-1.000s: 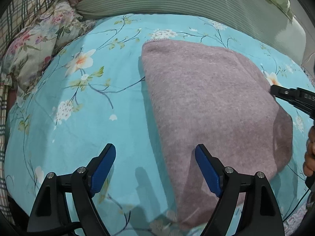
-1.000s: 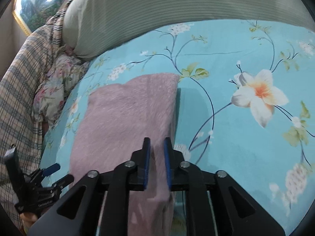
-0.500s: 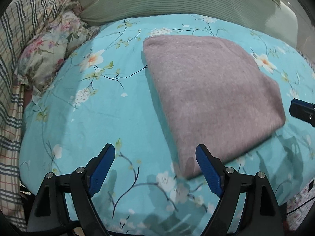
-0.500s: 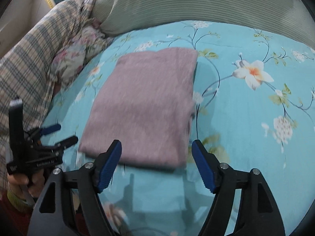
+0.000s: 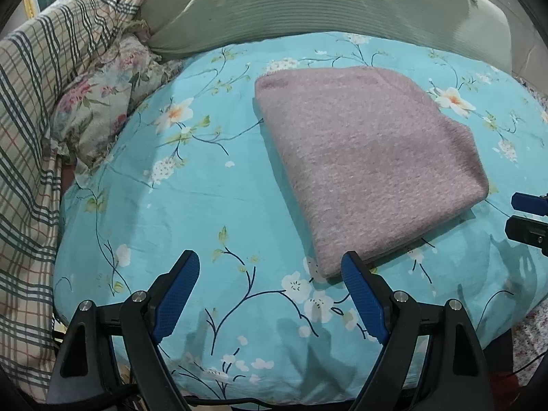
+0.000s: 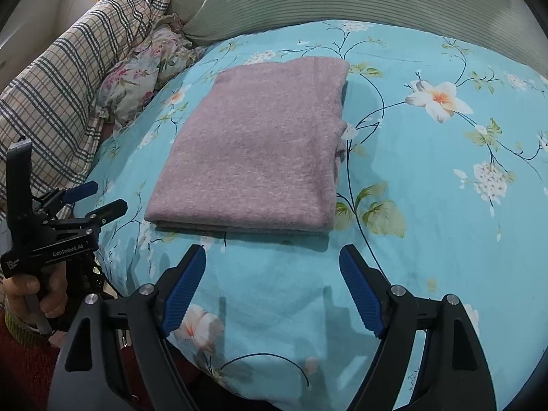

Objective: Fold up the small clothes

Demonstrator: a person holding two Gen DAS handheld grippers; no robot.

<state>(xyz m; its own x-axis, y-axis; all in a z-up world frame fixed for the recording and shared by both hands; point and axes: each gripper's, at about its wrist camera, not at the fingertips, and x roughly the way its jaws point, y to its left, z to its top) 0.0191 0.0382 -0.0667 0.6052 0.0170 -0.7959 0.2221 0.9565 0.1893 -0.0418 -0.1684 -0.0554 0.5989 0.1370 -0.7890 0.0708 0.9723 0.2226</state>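
A mauve knitted garment [image 5: 363, 157] lies folded into a flat rectangle on the turquoise floral bedsheet [image 5: 205, 185]; it also shows in the right wrist view [image 6: 260, 150]. My left gripper [image 5: 270, 281] is open and empty, hovering near the bed's front edge, left of the garment's near corner. My right gripper [image 6: 272, 274] is open and empty, just in front of the garment's near edge. The left gripper shows at the left of the right wrist view [image 6: 99, 198], and the right gripper's fingertips [image 5: 527, 202] at the right edge of the left wrist view.
A striped green pillow [image 5: 308, 3] lies at the back. A plaid blanket [image 5: 37, 109] and a floral pillow [image 5: 102, 102] are piled at the left. The bed's front edge [image 5: 308, 390] drops off just below the grippers.
The right gripper has opened, let go of the garment and pulled back. Both grippers have drawn back toward the bed's front edge, so the whole folded garment is in view.
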